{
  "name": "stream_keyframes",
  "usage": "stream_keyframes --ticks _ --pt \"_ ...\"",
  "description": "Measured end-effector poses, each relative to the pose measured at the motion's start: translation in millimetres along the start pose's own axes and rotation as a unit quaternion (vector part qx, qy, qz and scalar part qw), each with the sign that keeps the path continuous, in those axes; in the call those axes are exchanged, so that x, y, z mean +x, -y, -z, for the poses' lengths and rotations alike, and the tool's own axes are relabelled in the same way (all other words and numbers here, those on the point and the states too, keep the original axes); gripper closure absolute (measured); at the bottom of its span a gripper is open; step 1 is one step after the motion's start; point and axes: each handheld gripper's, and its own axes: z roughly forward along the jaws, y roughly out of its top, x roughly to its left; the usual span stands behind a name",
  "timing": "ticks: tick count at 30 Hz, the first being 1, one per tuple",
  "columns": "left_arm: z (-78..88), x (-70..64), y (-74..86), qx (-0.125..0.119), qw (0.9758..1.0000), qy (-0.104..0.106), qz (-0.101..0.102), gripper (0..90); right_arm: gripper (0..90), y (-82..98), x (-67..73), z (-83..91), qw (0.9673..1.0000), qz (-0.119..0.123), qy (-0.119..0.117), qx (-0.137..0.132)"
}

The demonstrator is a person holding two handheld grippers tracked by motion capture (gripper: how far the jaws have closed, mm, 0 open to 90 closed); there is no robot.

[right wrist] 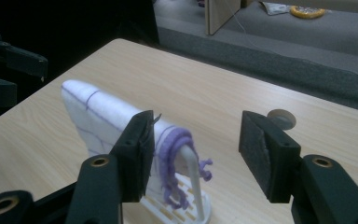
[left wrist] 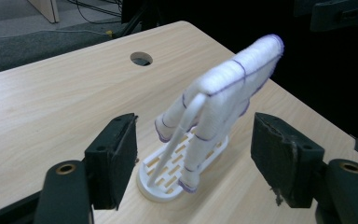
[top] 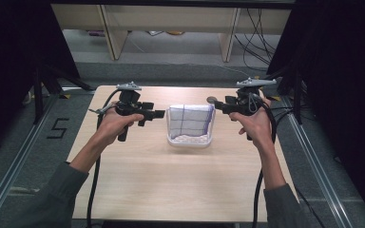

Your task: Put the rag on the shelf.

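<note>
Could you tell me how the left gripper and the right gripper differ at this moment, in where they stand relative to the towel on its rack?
The left gripper is at the towel's left end, short of it; the right gripper is at the right end, almost touching it. The left gripper view shows the towel's plain end between the jaws; the right gripper view shows its purple-fringed edge beside one jaw. Both are open, point inward and hold nothing.

The cloth (left wrist: 223,93) covers most of the white rack (left wrist: 177,175) beneath it. In the right gripper view, the rack's base runs off the bottom edge.
</note>
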Motion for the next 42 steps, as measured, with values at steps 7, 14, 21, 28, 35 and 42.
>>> stream_keyframes --ticks 7,14,21,28,35,42 --pt "5.5 -8.6 13.7 -0.011 0.9998 0.013 -0.001 29.7 43.5 15.2 10.3 6.9 0.9999 0.015 -0.005 -0.006" --pt "7.7 -12.8 28.4 -0.007 0.9998 0.019 -0.003 29.2 42.4 36.4 15.7 9.1 0.9998 0.005 -0.014 -0.010" --pt "10.6 -19.0 49.1 -0.001 0.9996 0.030 -0.002 28.3 40.7 59.0 21.0 12.3 0.9998 0.000 -0.013 -0.012" --pt "10.3 -24.5 69.8 0.011 0.9995 0.027 -0.013 27.8 38.3 77.4 24.0 8.7 0.9999 0.000 -0.017 0.000" --pt "8.5 -26.4 95.0 0.018 0.9992 0.031 -0.015 26.9 35.2 89.0 30.6 5.4 0.9997 -0.006 -0.017 0.019" --pt "12.9 -34.0 112.1 0.030 0.9987 0.027 -0.030 26.0 34.3 97.1 41.6 -0.3 0.9994 0.004 -0.025 0.025"
